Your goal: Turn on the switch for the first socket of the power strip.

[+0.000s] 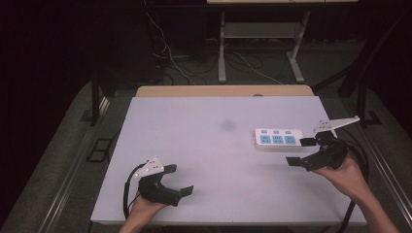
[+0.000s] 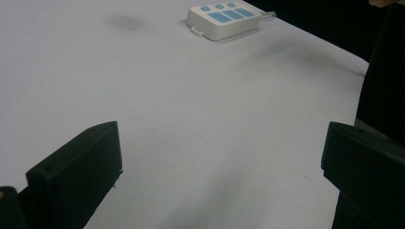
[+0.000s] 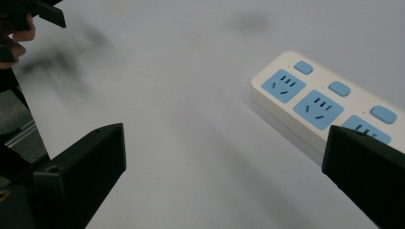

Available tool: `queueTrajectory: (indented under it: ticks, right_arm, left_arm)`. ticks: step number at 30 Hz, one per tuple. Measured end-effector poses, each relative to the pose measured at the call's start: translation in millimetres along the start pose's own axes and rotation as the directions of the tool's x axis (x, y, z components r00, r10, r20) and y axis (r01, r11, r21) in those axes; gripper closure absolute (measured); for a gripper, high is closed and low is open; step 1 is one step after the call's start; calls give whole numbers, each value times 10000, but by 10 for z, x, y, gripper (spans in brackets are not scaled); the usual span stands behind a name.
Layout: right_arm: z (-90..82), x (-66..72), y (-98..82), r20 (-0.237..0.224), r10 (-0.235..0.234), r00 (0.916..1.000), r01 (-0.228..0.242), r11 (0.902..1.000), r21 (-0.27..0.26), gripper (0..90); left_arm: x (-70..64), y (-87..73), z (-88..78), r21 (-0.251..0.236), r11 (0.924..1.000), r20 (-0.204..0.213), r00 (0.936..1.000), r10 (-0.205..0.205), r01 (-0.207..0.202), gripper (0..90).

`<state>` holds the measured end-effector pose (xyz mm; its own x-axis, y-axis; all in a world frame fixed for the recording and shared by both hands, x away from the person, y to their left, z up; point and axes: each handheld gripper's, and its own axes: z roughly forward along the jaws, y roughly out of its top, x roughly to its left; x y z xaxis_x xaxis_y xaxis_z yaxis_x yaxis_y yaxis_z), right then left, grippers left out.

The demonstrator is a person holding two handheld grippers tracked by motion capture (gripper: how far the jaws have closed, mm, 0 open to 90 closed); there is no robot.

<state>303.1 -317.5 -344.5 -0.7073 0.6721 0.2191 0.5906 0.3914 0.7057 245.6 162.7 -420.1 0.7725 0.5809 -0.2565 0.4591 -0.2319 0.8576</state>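
A white power strip (image 1: 278, 139) with three blue sockets and three blue switches lies flat on the right half of the white table (image 1: 204, 145). My right gripper (image 1: 300, 152) stands open just to its right and slightly nearer me, jaws pointing left toward the strip (image 3: 325, 102). Far off at the front left, my left gripper (image 1: 178, 179) is open over bare table, with nothing between its jaws. From the left gripper view the strip (image 2: 223, 19) lies far ahead at the top. In the right gripper view the other hand's gripper (image 3: 33, 14) appears at the top left.
A faint dark smudge (image 1: 227, 125) marks the table's middle back. A wooden edge (image 1: 223, 91) runs behind the table. Beyond it stand a metal frame (image 1: 222, 48) and loose cables (image 1: 170, 58) on the floor. Cables trail from both grippers off the front edge.
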Motion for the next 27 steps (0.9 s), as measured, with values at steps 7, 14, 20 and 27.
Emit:
queueTrajectory:
  ticks: [7,14,20,27]
  right_arm:
    - [-61,-79,84,125,-47,9999,46,10000,25,7]
    - [-81,-174,173,264,8,9997,-10,10000,96,7]
    - [-82,-262,257,413,18,9991,-28,9997,254,7]
    - [-70,-374,356,591,113,9982,-136,9992,375,7]
  left_arm:
    - [2,0,1,-6,10000,-1,10000,-10,10,0]
    - [3,0,-1,-17,10000,7,10000,-31,31,0]
    - [7,-1,-4,-4,10000,18,10000,-71,71,0]
    - [6,-2,-2,24,10000,30,10000,-57,57,0]
